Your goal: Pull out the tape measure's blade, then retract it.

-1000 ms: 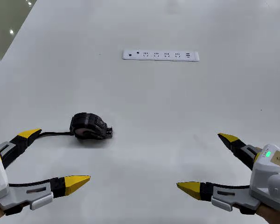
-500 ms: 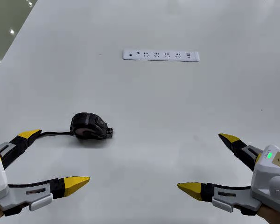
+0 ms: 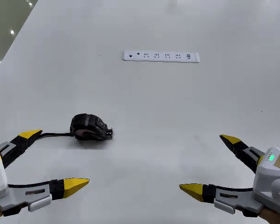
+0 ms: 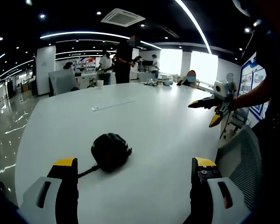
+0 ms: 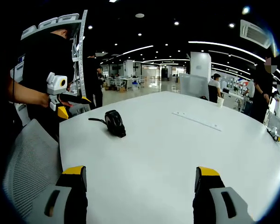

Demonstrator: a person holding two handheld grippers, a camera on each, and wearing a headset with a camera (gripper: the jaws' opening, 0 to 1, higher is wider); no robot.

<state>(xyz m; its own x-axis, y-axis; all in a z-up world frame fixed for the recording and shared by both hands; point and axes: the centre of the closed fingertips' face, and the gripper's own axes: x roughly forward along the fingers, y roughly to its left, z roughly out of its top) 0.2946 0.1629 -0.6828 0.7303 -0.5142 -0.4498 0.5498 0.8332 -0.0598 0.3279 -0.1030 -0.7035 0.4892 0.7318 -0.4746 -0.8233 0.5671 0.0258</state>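
A black tape measure [image 3: 89, 127] lies on the white table [image 3: 168, 107], left of centre, with a thin black strap trailing to its left. It also lies ahead of the left gripper as a dark lump [image 4: 110, 151], and farther off to the right gripper's left [image 5: 115, 122]. My left gripper [image 3: 58, 157] hovers low at the near left, open and holding nothing, just short of the tape measure. Over at the near right, my right gripper [image 3: 210, 163] is open and holds nothing either, well away from the tape measure.
A white power strip [image 3: 161, 56] lies flat toward the far side of the table. A mesh chair back [image 4: 245, 154] stands by the table edge. Several people stand at the far end of the room [image 4: 126, 58].
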